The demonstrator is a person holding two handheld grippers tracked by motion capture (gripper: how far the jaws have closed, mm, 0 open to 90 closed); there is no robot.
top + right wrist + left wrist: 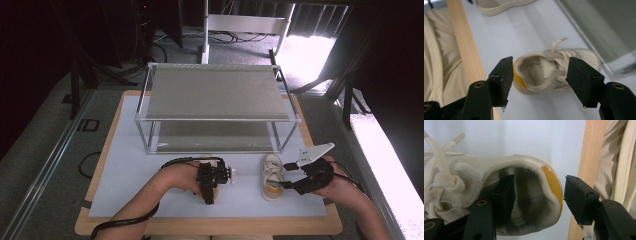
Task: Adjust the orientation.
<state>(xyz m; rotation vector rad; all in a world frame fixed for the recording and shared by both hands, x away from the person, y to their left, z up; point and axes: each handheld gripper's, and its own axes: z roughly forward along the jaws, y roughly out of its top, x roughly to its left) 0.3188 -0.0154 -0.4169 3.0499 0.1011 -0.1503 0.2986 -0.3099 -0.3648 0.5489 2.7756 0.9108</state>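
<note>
A cream sneaker with a yellow heel patch [529, 170] lies on the white mat. My left gripper [539, 185] straddles its heel: one jaw is inside the shoe's opening and the other stands just outside the heel, with a thin gap, so the pads do not press. In the high view the left gripper [210, 192] covers most of that shoe. The matching second sneaker [271, 180] lies to the right, toe toward the rack. My right gripper [286, 175] hovers above it at its right side, open with nothing held. The right gripper view frames this sneaker [549, 67] between the jaws of the right gripper [541, 62].
A two-tier metal rack [215, 92] with bare grey shelves stands at the back of the mat [130, 165]. The wooden table edge [200, 225] runs along the near side, with the person's beige clothing just beyond it. The first sneaker's sole [499, 6] shows farther off.
</note>
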